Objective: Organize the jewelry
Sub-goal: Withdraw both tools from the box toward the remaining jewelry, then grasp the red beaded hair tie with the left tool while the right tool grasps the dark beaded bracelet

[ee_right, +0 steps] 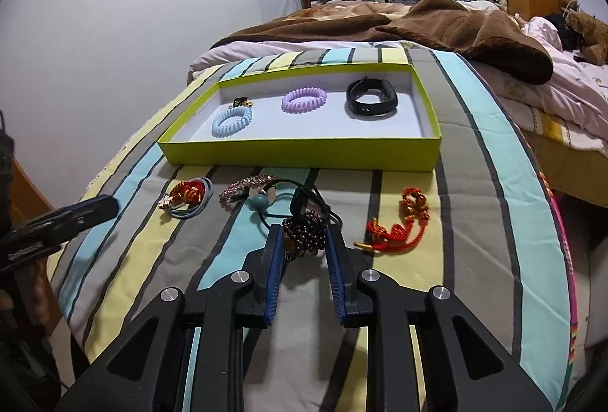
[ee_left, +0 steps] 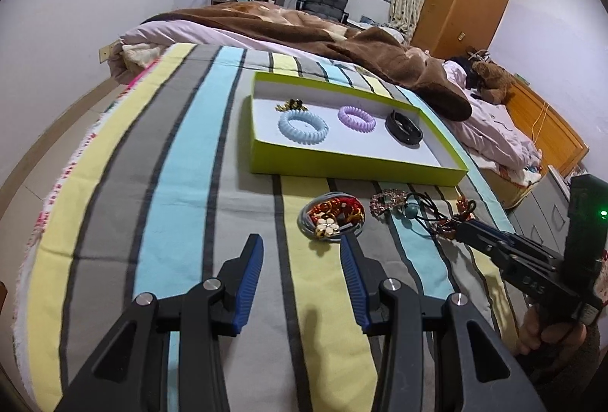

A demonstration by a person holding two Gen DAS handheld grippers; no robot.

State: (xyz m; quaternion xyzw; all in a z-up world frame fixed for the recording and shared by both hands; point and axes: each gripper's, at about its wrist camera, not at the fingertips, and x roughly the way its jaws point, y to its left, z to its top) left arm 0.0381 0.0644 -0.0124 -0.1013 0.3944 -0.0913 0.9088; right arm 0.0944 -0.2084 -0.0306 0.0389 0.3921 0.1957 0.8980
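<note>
Risks, left wrist view:
left tool point(ee_left: 302, 243): jaws wide apart, nothing between them, hanging over the striped bedcover point(ee_left: 182, 222) just short of the red-and-gold pile point(ee_left: 333, 218)
pile: several pieces tangled on a grey hair tie; a pinch here could drag the whole clump, not one item
green box point(ee_left: 342, 165): holds blue coil tie point(ee_left: 303, 125), purple coil tie point(ee_left: 356, 118), black band point(ee_left: 403, 126); near wall stands between loose jewelry and floor of box, low carry could clip it
right tool point(ee_left: 454, 227): close to the same cluster, collision risk if both go in together

Risks, right wrist view:
right tool point(ee_right: 304, 233): jaws drawn in on the dark bead bracelet point(ee_right: 304, 231), pads look to be touching it
grip: beads are round and bunched, near the tips; could squirt out on lift
black cord point(ee_right: 304, 199): lies touching the bracelet, cannot tell if attached; may trail and pull the teal bead tie point(ee_right: 259, 201)
red knot tassel point(ee_right: 395, 229): just beside, loose on bed, easy to snag
bed: soft, so pressing down sinks the item
</note>
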